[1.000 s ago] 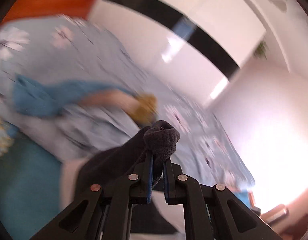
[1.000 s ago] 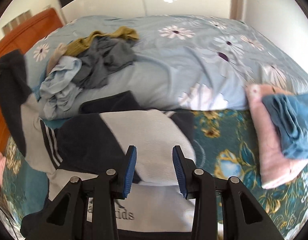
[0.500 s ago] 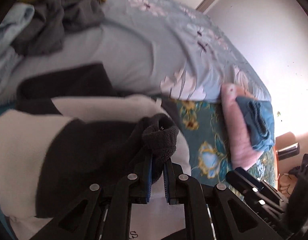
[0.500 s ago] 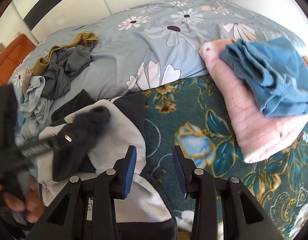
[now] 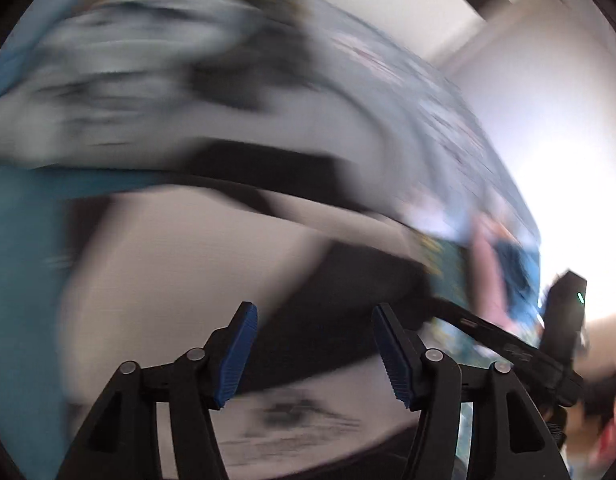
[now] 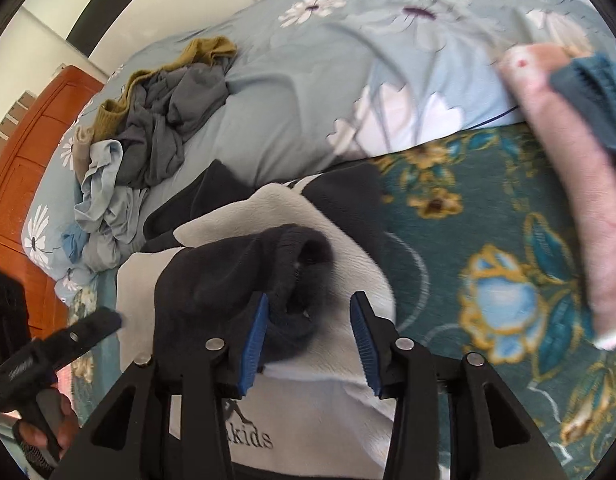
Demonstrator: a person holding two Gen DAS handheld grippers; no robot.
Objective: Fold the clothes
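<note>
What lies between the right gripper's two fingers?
In the right wrist view, the dark sleeve cuff of the black-and-white sweatshirt lies between the open right gripper fingers, ungripped.

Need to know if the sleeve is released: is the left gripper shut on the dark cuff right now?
No. The left gripper has its blue-padded fingers spread wide with nothing between them; the dark cuff lies on the sweatshirt.

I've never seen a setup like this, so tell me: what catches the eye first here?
Right up front in the right wrist view, the right claw stands open over a dark sleeve cuff folded onto a black and cream sweatshirt. Behind it to the left, a heap of unfolded clothes lies on the pale blue floral duvet. At the right, a folded pink garment lies on the teal flowered bedspread.
</note>
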